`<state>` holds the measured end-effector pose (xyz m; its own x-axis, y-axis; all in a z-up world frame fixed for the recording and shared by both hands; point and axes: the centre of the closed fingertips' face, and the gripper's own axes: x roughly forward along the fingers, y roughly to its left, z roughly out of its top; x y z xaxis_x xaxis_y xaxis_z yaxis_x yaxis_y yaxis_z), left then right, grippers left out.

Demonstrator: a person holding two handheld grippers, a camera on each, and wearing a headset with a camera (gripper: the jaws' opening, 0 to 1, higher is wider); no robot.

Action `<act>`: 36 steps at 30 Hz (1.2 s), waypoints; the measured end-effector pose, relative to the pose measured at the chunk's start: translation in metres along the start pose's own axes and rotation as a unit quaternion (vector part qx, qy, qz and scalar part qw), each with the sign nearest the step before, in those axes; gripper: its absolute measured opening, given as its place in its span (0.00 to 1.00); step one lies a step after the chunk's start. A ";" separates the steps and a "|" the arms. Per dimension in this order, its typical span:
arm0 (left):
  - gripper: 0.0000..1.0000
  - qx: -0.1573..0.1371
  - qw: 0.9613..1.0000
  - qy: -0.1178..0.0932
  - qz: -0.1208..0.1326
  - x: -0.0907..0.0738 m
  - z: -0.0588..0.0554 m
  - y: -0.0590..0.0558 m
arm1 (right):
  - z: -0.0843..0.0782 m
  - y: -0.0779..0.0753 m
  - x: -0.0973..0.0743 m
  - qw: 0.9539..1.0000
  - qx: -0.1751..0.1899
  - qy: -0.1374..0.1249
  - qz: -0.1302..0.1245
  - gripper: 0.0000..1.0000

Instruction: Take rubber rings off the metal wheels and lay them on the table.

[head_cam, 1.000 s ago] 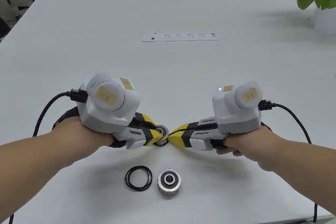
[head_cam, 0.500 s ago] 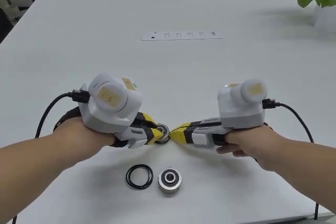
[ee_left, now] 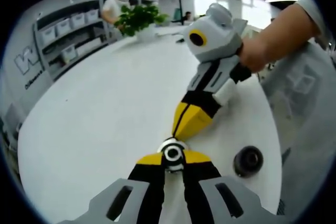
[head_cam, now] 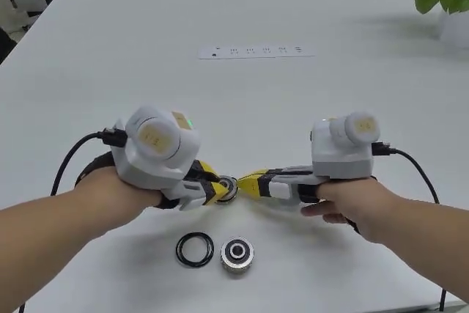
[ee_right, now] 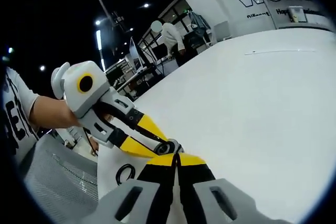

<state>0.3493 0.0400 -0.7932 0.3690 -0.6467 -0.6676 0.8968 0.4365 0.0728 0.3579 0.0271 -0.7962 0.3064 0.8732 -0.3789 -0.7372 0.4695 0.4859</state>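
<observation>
The left gripper (head_cam: pixel 218 190) pinches a metal wheel (ee_left: pixel 172 153) between its fingers, near the front edge of the worktop (head_cam: pixel 293 93). The right gripper (head_cam: pixel 246 183) has its fingers pressed together, with the tips at that wheel's rim. A loose rubber ring (head_cam: pixel 178 249) and a second wheel (head_cam: pixel 237 253) lie side by side, closer to the front edge.

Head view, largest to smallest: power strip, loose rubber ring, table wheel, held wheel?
1. power strip, though farthest.
2. loose rubber ring and table wheel: about alike.
3. held wheel, partly covered by jaws.
</observation>
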 end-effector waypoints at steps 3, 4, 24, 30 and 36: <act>0.12 -0.001 1.000 0.001 0.002 0.001 0.000 0.000 | 0.002 0.002 0.000 1.000 0.001 -0.002 0.001 0.00; 0.12 -0.002 1.000 0.001 0.003 0.001 0.000 0.000 | 0.002 0.002 0.001 1.000 0.000 -0.002 0.001 0.00; 0.12 -0.005 1.000 0.006 0.010 0.001 -0.001 0.000 | 0.002 0.009 0.003 1.000 -0.029 0.011 0.002 0.00; 0.12 -0.005 1.000 0.006 0.011 0.001 -0.001 0.000 | 0.002 0.013 0.006 0.999 -0.043 0.018 0.005 0.00; 0.12 -0.005 1.000 0.006 0.011 0.001 -0.001 -0.001 | 0.001 0.016 0.007 0.999 -0.050 0.020 0.009 0.00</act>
<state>0.3487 0.0398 -0.7944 0.3853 -0.6297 -0.6746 0.8860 0.4568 0.0796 0.3490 0.0409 -0.7899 0.2697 0.8749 -0.4023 -0.7991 0.4365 0.4135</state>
